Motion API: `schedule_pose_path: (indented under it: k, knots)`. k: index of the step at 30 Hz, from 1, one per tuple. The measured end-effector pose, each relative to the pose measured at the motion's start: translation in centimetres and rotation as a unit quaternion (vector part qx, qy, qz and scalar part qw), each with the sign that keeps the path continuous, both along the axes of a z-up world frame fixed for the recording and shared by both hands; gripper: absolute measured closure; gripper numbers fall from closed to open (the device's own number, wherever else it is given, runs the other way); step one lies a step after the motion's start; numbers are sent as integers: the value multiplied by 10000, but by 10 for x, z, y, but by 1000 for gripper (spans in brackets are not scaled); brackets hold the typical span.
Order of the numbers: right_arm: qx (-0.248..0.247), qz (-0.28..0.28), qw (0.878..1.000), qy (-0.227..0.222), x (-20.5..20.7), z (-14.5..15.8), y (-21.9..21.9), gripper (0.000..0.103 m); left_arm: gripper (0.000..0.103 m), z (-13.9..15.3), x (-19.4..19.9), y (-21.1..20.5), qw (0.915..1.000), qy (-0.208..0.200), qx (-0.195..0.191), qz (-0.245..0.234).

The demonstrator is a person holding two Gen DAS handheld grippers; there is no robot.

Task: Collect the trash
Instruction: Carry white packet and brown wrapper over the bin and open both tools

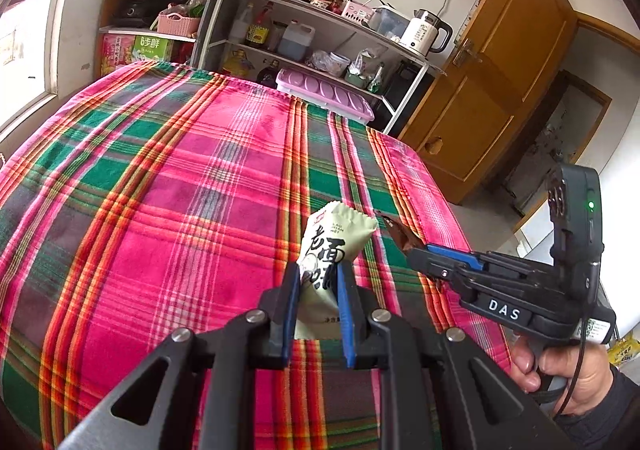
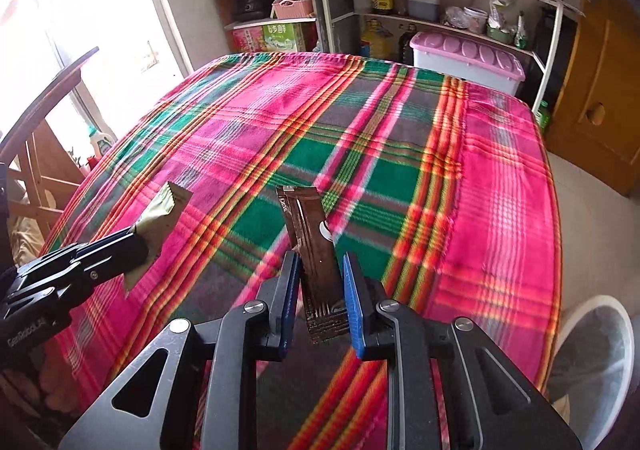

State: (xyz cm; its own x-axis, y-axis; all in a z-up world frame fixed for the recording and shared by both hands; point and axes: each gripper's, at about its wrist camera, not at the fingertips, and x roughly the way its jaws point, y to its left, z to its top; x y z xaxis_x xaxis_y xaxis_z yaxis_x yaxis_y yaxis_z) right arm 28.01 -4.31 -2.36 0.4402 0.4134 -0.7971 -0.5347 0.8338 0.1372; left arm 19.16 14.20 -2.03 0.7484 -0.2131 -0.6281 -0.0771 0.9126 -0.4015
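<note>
A pale green snack wrapper (image 1: 340, 234) with black print stands up between the blue pads of my left gripper (image 1: 318, 270), which is shut on it above the plaid tablecloth (image 1: 160, 178). My right gripper (image 2: 320, 262) is shut on a brown candy-bar wrapper (image 2: 312, 226), held upright over the cloth. In the left wrist view, the right gripper (image 1: 416, 258) comes in from the right with the brown wrapper (image 1: 400, 236) at its tip. The right wrist view shows the left gripper (image 2: 140, 246) at the left, clamping the pale wrapper (image 2: 164, 210).
Pink, green and red plaid cloth (image 2: 400, 154) covers the whole table. Behind it stand kitchen shelves (image 2: 440, 22) and a pink-lidded box (image 2: 468, 54). A wooden door (image 1: 500, 70) is at the right, a wooden chair (image 2: 36, 122) at the left, and a white round container (image 2: 592, 362) on the floor.
</note>
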Motion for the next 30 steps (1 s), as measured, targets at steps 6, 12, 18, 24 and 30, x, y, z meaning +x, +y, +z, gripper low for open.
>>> schedule_pose_path:
  k: [6, 12, 18, 24, 30]
  knots:
    - [198, -566, 9982, -45, -31, 16, -58, 80, 84, 13, -9, -35, 9997, -34, 100, -237]
    - [389, -1125, 9928, -120, -57, 30, -117, 80, 84, 29, -11, -80, 9979, -127, 192, -601]
    - [587, -1644, 9846, -142, -75, 35, -170, 80, 84, 43, -7, -131, 9935, -232, 276, -1082]
    - [722, -2044, 9761, -162, -83, 37, -212, 80, 84, 50, 2, -175, 9880, -287, 326, -1481]
    - [777, -2434, 9667, -133, -84, 33, -249, 80, 84, 48, 20, -211, 9836, -244, 303, -1763]
